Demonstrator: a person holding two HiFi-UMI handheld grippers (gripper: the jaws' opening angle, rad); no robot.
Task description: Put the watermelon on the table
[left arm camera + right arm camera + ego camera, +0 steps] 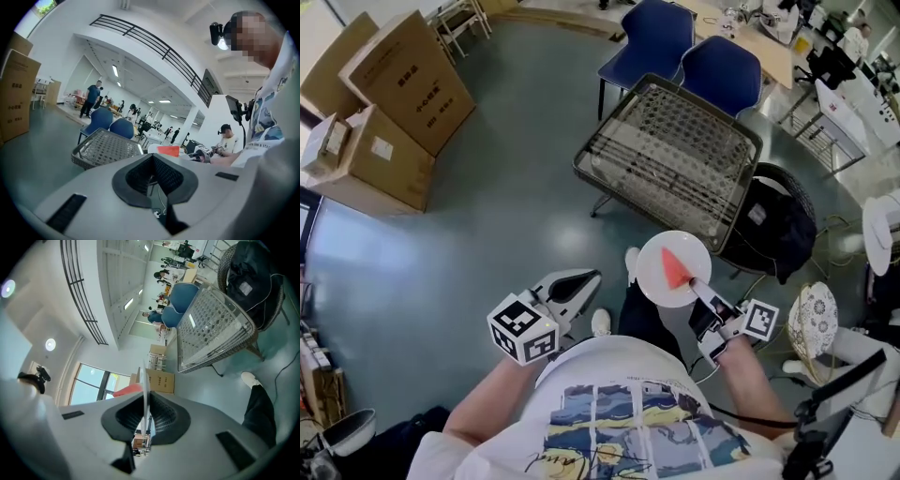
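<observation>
Forearms reached out from a printed white shirt [619, 412] at the bottom of the head view, each hand carrying a gripper. The left gripper [574, 284] pointed out over the grey floor [487, 234] with its dark ribbed pads pressed together and nothing between them. Its marker cube [523, 328] sat nearest the body. The right gripper [697, 287] had its jaws narrowly apart, pinching the near rim of a white plate [654, 255]. In its own view the thin plate edge ran straight between the two pads, gripped on both sides. The watermelon [674, 269], a red wedge, lay on that plate, held in the air just ahead of the person's dark trousers and white shoes and not on any table. Beyond the plate stood a wire-mesh rack [666, 155] on thin legs. A black bag [769, 225] sat in a round chair just beside it on the right. Past the rack stood two blue chairs [656, 37]. Far to the left, well apart from everything else, cardboard boxes [394, 94] were stacked on the floor.
</observation>
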